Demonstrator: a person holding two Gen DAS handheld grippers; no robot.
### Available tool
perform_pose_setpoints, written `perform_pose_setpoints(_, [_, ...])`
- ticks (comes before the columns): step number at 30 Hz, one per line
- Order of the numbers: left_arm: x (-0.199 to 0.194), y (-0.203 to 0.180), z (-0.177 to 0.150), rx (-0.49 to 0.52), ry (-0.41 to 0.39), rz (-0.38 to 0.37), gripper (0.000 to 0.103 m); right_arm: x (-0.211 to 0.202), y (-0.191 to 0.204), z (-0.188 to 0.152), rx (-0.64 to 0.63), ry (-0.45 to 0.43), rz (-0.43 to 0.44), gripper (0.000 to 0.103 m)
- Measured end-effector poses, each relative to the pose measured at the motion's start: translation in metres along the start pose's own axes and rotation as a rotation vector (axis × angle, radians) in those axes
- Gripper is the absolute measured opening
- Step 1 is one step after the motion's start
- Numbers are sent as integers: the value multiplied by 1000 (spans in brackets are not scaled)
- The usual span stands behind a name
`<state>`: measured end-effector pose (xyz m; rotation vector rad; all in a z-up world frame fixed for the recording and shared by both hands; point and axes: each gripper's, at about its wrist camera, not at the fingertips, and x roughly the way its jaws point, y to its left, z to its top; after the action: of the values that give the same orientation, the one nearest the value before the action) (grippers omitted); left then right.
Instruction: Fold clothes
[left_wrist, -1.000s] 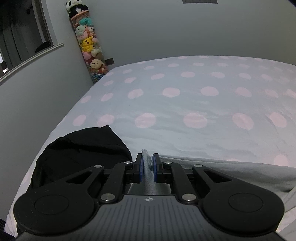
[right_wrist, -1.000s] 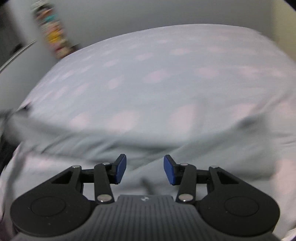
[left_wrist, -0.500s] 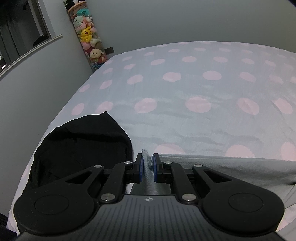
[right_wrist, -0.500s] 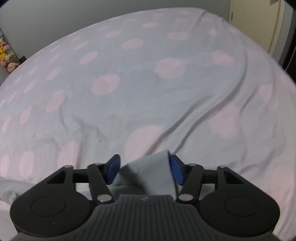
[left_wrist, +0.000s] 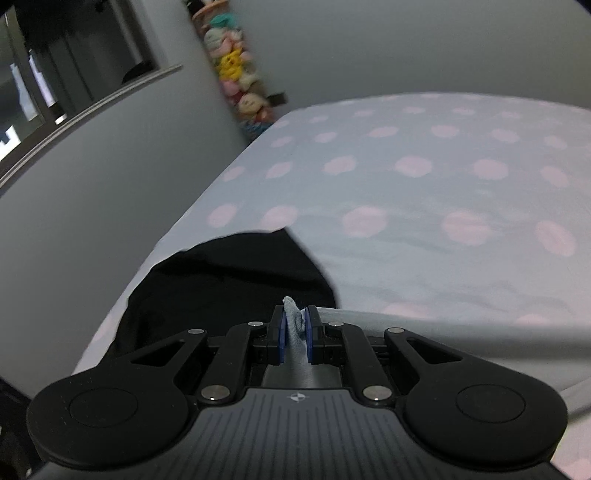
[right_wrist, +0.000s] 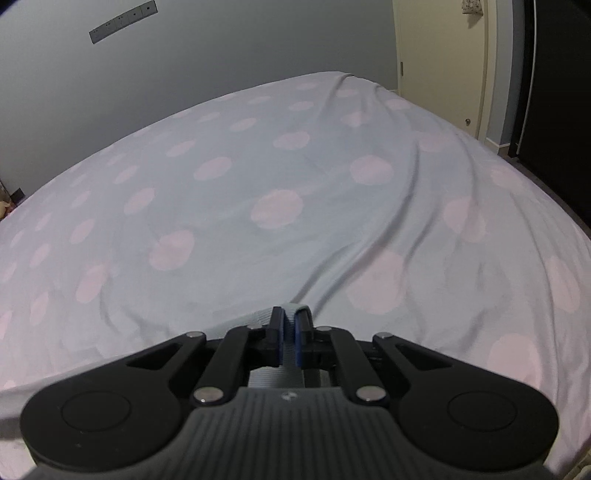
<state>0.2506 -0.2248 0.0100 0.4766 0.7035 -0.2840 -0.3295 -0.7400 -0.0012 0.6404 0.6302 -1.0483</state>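
- Cloth first: the grey garment (left_wrist: 424, 334) is soft, light and limp, by my reading. It will sag between any two held points and drag on the bed sheet (left_wrist: 406, 206) if you keep it low.
- Take it by hems and corners, as you have. A thin pinch of edge can slip out, so keep the tension gentle.
- Your left claw (left_wrist: 294, 338) is pinched on a small tuft of the grey fabric, which pokes up between the blue pads. It sits near the bed's left edge, just beside a black garment (left_wrist: 229, 284) lying at that edge.
- Your right claw (right_wrist: 290, 339) has its jaws closing at this moment, nearly together, on a ribbed grey band that folds over the pad tips. It sits toward the bed's near edge, with open sheet ahead.
- The garment stretches along the near edge of the bed between the two claws.
- Both claws point forward and slope down toward the mattress. The left view is slightly blurred.
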Motion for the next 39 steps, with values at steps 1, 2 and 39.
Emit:
perform_pose_setpoints(1, [3,2,-1,-2,12,4,9,2,0,-2,4,3,2,6])
perform_pose_setpoints(2, [5,4,-4,1,27,5,9,3,1,-4,8,7,3,6])
perform_pose_setpoints(39, [19,-41,-143,662,73,-195,41,-29,72,-25,-639,24,-8,36])
